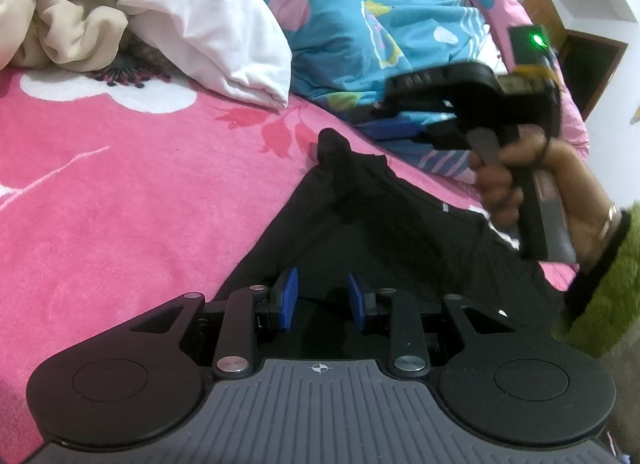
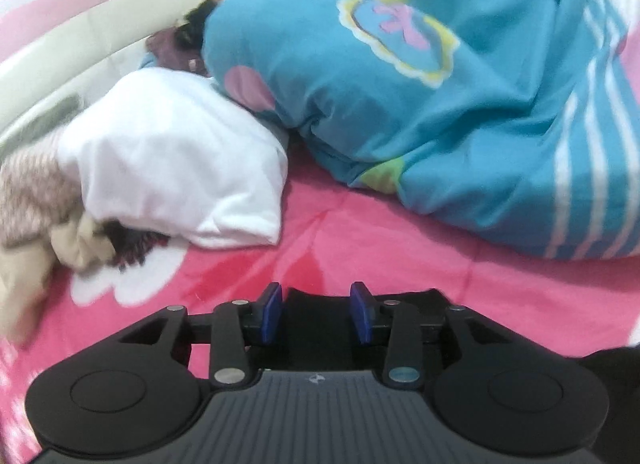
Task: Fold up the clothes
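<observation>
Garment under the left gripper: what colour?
Black garment, plain apart from a small white mark; clearest in the left wrist view, lying on the pink blanket.

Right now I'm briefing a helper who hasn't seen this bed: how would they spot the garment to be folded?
Start from the pink flowered blanket that covers the bed. Below the blue patterned quilt and white pillow, nearer the left gripper, lies the black garment. It is the only plain dark fabric spread there.

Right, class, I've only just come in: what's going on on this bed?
A person is folding clothes with a handheld gripper in each hand. A black garment lies spread on the pink blanket. The left gripper is open, low over the garment's near edge. The right gripper, held in the right hand, is also open and raised above it. A white pillow and blue quilt sit behind.
</observation>
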Demonstrator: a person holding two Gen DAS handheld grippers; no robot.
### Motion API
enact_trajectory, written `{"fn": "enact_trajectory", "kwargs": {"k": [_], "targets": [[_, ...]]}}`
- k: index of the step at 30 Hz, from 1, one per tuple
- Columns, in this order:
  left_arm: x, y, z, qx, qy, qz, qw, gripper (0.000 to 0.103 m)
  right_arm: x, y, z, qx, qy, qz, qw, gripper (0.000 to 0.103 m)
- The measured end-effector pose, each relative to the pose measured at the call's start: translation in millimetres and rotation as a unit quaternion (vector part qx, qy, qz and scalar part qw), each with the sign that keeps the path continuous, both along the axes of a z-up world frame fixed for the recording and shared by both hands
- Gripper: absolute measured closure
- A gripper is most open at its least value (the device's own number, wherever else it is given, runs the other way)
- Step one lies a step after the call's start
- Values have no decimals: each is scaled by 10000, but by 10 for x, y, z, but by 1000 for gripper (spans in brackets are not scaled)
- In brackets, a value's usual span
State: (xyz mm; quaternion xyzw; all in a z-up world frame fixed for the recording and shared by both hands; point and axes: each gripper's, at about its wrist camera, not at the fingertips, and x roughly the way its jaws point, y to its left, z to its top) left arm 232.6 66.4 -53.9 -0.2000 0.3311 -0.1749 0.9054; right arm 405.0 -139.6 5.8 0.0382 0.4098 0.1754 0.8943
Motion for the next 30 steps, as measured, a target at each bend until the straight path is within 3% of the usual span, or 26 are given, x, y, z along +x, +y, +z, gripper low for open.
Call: {"fn": "enact_trajectory", "kwargs": {"k": [6, 8, 9, 10, 17, 23, 27, 28, 30], "targets": [[-3, -3, -1, 15, -9, 4, 10000, 74, 227, 151, -83, 79, 495, -115, 9987, 65], [-5, -4, -1, 22, -12, 6, 10000, 74, 257, 150, -134, 169, 596, -134, 9980, 76], [-7, -5, 0, 25, -13, 7, 10000, 74, 269, 138, -160, 257, 652, -139, 9974, 94], [-9, -5, 2, 26, -14, 8, 10000, 74, 270, 122, -179, 338, 664, -161, 9971, 101], [-18, -10, 6, 51, -25, 17, 10000, 74, 69, 47, -206, 718, -128, -415, 9965, 102], [-17, -17, 3, 63, -33, 18, 10000, 74, 166, 147, -379, 719, -327, -482, 9957, 101], [-18, -9, 0, 44, -28, 15, 10000, 74, 310, 75, -490, 927, -98, -532, 9942, 95], [-18, -8, 0, 38, -26, 15, 10000, 74, 290, 11, -450, 1022, -176, -597, 9928, 88], [-19, -10, 1, 34, -22, 18, 10000, 74, 242, -120, -367, 1198, -335, -703, 9897, 84]]}}
